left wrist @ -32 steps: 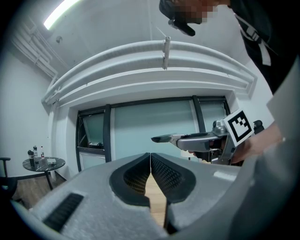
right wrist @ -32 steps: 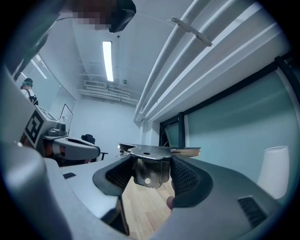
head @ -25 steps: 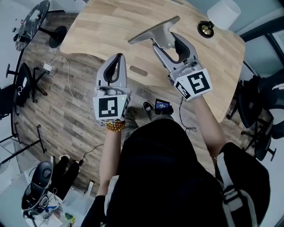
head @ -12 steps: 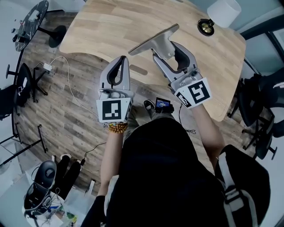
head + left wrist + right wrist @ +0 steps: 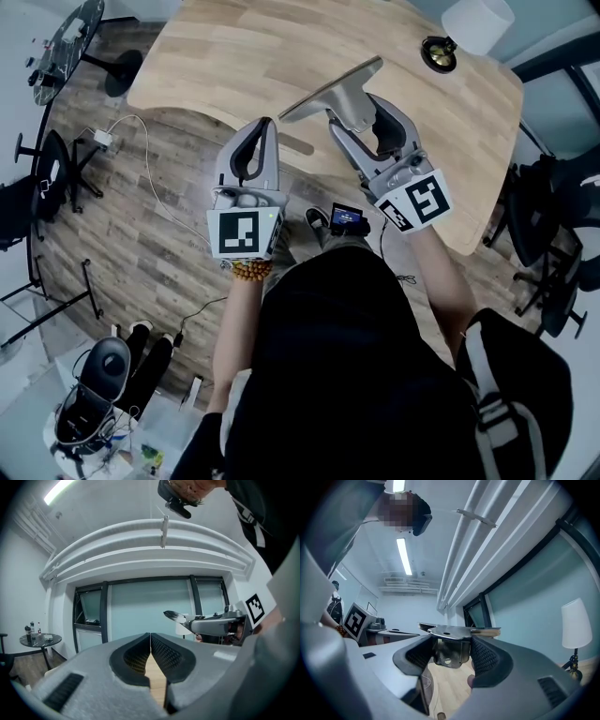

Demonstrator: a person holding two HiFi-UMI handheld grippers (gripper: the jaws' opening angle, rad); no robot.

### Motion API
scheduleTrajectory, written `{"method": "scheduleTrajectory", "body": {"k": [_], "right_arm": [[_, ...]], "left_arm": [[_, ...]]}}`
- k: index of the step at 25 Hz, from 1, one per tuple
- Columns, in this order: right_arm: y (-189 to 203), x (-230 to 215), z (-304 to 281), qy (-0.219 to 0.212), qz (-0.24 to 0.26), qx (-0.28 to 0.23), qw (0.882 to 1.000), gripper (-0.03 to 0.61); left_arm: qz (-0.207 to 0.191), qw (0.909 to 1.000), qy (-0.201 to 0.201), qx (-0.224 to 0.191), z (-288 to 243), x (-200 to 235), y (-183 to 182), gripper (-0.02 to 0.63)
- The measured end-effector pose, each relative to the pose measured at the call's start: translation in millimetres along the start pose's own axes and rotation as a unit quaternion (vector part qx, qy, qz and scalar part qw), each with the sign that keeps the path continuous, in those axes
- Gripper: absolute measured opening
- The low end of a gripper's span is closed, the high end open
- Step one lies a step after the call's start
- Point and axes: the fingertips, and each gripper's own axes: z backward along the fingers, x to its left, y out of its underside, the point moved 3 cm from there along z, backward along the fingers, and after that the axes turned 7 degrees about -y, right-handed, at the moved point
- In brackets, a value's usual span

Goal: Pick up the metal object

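Metal object (image 5: 322, 95) crosswise in right gripper (image 5: 354, 109)

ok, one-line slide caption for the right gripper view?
Right claw clamped on the metal object, with the wooden table below.

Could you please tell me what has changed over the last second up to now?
The right gripper, shut on the metal object, has carried it slightly back toward the person, above the table. The left gripper, shut and empty, has drifted a little toward the right one. Nothing was taken hold of or let go; the lamp stays in place.
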Motion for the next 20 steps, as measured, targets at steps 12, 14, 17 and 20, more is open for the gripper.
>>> {"method": "scheduleTrajectory", "body": {"k": [12, 14, 17, 20], "right_arm": [[7.4, 2.7, 3.9, 0.005, 0.014, 0.016, 1.0, 0.252], [7.7, 3.7, 4.0, 0.005, 0.015, 0.017, 1.0, 0.252], [8.2, 4.3, 5.8, 0.007, 0.017, 0.017, 1.0, 0.252], [8.1, 4.9, 7.2, 0.008, 0.018, 0.018, 1.0, 0.252]], "left_arm": [[0.007, 1.0, -0.004, 0.0, 2.9, 4.3, 2.4, 0.018], [0.007, 1.0, -0.004, 0.0, 3.0, 4.5, 2.5, 0.019], [0.008, 1.0, -0.003, -0.002, 2.3, 2.7, 1.9, 0.019], [0.008, 1.0, -0.003, -0.002, 2.7, 1.9, 0.8, 0.018]]}}
